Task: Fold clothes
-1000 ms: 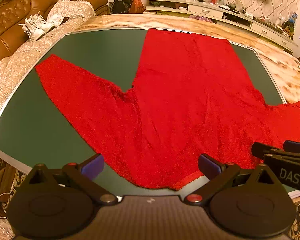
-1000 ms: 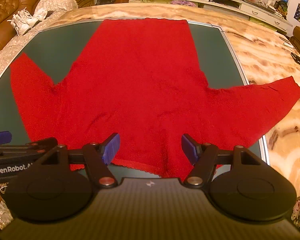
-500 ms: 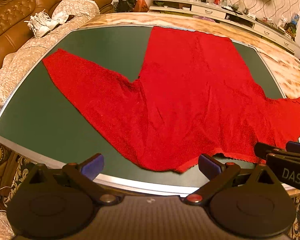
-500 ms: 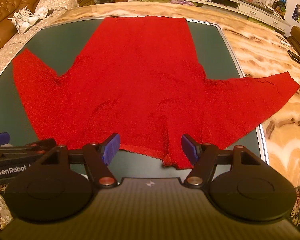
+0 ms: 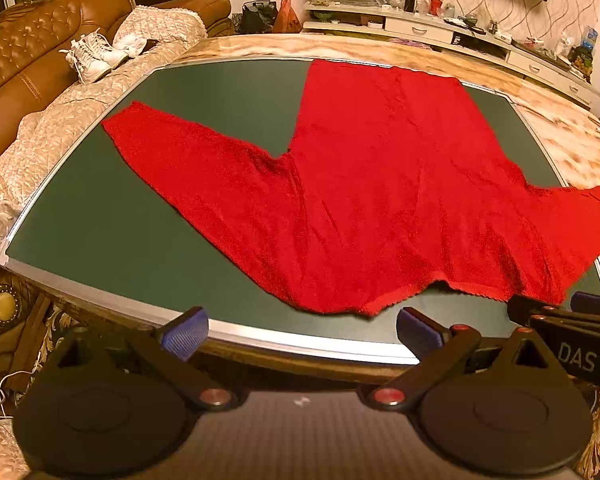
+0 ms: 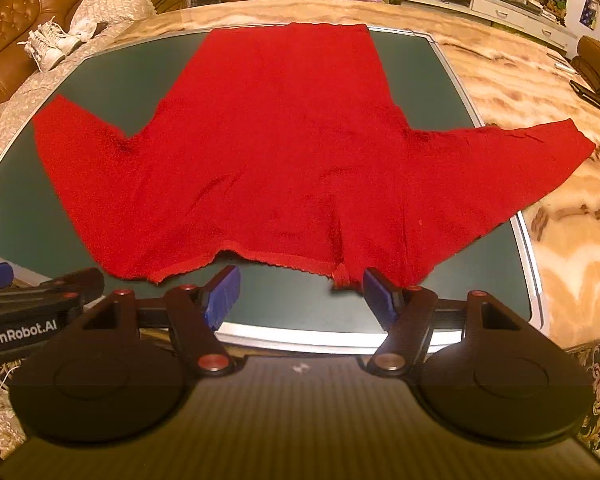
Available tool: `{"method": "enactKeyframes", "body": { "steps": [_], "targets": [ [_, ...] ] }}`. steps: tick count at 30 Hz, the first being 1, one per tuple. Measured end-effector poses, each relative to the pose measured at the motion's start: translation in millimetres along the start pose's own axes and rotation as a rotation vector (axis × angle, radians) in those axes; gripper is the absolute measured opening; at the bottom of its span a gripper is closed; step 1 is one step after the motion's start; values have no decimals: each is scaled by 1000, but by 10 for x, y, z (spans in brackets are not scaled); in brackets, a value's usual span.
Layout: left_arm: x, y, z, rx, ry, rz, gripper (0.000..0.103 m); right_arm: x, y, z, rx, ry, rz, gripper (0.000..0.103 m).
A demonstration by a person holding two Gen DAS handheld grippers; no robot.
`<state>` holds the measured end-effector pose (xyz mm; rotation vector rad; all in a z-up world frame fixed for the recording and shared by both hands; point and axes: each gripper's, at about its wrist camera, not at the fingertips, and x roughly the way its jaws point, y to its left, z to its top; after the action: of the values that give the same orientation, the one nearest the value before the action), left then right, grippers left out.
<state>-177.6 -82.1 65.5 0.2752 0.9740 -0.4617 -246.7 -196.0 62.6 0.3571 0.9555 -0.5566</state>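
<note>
A red long-sleeved sweater (image 5: 380, 184) lies spread flat on the dark green table (image 5: 100, 240), sleeves out to both sides, collar edge toward me. It also shows in the right wrist view (image 6: 284, 152). My left gripper (image 5: 302, 334) is open and empty, over the table's near edge, just short of the sweater's near left corner. My right gripper (image 6: 300, 296) is open and empty, just short of the collar edge. The right sleeve (image 6: 512, 168) hangs over the table's right edge.
The table has a metal rim (image 5: 112, 300) set in a marble-patterned surround (image 6: 500, 68). A brown sofa (image 5: 32, 72) with white shoes (image 5: 92, 56) stands at the left. A cluttered shelf unit (image 5: 440, 20) runs along the far wall.
Both grippers have pulled back toward the near edge of the table; the sweater now lies farther ahead of the fingers. The sweater itself has stayed flat.
</note>
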Motion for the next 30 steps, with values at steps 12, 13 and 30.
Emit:
{"method": "enactKeyframes", "body": {
  "steps": [12, 13, 30],
  "targets": [
    [-148, 92, -198, -38, -9, -23, 103, -158, 38, -198, 0, -6, 2, 76],
    [-161, 101, -215, -42, -9, -27, 103, -176, 43, -219, 0, -6, 3, 76],
    [-368, 107, -477, -49, -10, -6, 102, -465, 54, -480, 8, -54, -25, 76]
  ]
}}
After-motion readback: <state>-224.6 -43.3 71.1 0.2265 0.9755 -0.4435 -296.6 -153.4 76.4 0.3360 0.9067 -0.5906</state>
